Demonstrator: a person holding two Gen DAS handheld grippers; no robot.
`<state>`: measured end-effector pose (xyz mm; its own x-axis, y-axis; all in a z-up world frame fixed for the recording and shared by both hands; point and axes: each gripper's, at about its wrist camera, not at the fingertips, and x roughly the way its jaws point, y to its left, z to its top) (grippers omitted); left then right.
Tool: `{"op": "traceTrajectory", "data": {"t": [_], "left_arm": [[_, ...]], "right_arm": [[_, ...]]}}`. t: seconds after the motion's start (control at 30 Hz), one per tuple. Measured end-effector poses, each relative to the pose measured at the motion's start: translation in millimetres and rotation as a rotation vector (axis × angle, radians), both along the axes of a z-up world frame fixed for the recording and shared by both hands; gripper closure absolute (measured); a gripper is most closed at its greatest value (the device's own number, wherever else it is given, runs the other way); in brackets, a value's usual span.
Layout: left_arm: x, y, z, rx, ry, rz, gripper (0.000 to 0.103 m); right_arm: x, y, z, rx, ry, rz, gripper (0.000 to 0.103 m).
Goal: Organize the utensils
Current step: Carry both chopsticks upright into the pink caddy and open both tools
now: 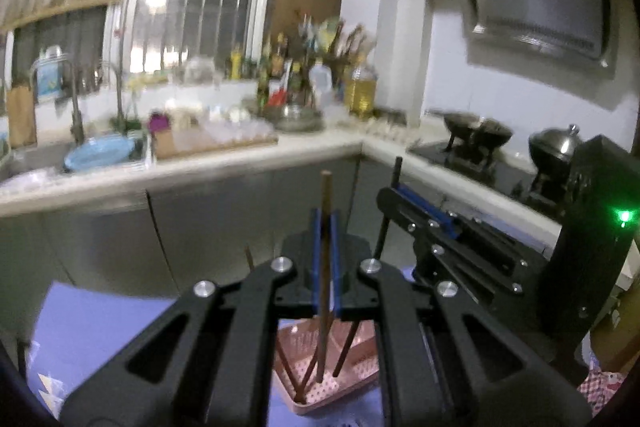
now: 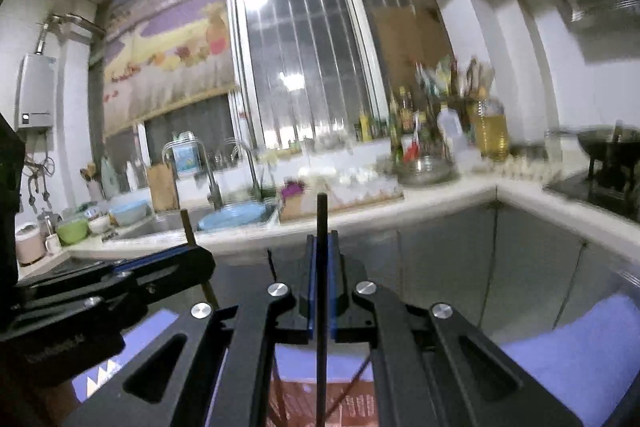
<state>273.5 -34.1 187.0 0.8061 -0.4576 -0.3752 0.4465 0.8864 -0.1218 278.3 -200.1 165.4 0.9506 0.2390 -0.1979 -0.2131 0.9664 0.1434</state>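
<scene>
My left gripper (image 1: pixel 326 217) is shut on a brown chopstick (image 1: pixel 325 247) that stands nearly upright, its lower end over a pink perforated basket (image 1: pixel 356 367). Several more brown chopsticks (image 1: pixel 346 347) lean inside that basket. My right gripper (image 2: pixel 321 241) is shut on a black chopstick (image 2: pixel 321 219), also upright, above the same pink basket (image 2: pixel 348 403). The two grippers hang side by side. In the left wrist view the right gripper (image 1: pixel 390 193) shows at the right with the black chopstick (image 1: pixel 397 169). In the right wrist view the left gripper (image 2: pixel 200 255) shows at the left with the brown chopstick (image 2: pixel 186 225).
The basket rests on a purple cloth (image 1: pixel 112 323). Beyond it runs an L-shaped kitchen counter (image 1: pixel 248 163) with a sink holding a blue plate (image 1: pixel 98 153), a cutting board, many bottles (image 1: pixel 360 87) and a stove with a wok (image 1: pixel 478 131). Grey cabinet doors stand below the counter.
</scene>
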Motion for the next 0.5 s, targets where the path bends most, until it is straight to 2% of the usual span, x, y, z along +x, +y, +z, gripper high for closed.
{"op": "traceTrajectory", "data": {"t": [0.13,0.2,0.27,0.33,0.4,0.5], "left_arm": [[24,-13,-42,0.034,0.119,-0.016,0.100],[34,-17,-62,0.060,0.175,0.018,0.096],[44,-13,-75,0.047,0.228,0.042,0.080],[50,-5,-79,0.035,0.265,0.073,0.056],[46,3,-72,0.022,0.242,0.102,0.055],[33,12,-52,0.004,0.199,0.114,0.055]], "right_arm": [[26,0,-41,-0.005,0.152,0.043,0.098],[36,-1,-56,-0.009,0.210,0.031,0.097],[33,-1,-66,-0.016,0.231,0.014,0.096],[33,-9,-70,0.040,0.277,0.035,0.093],[26,-15,-65,0.086,0.277,0.038,0.087],[8,-18,-48,0.087,0.213,0.021,0.078]]}}
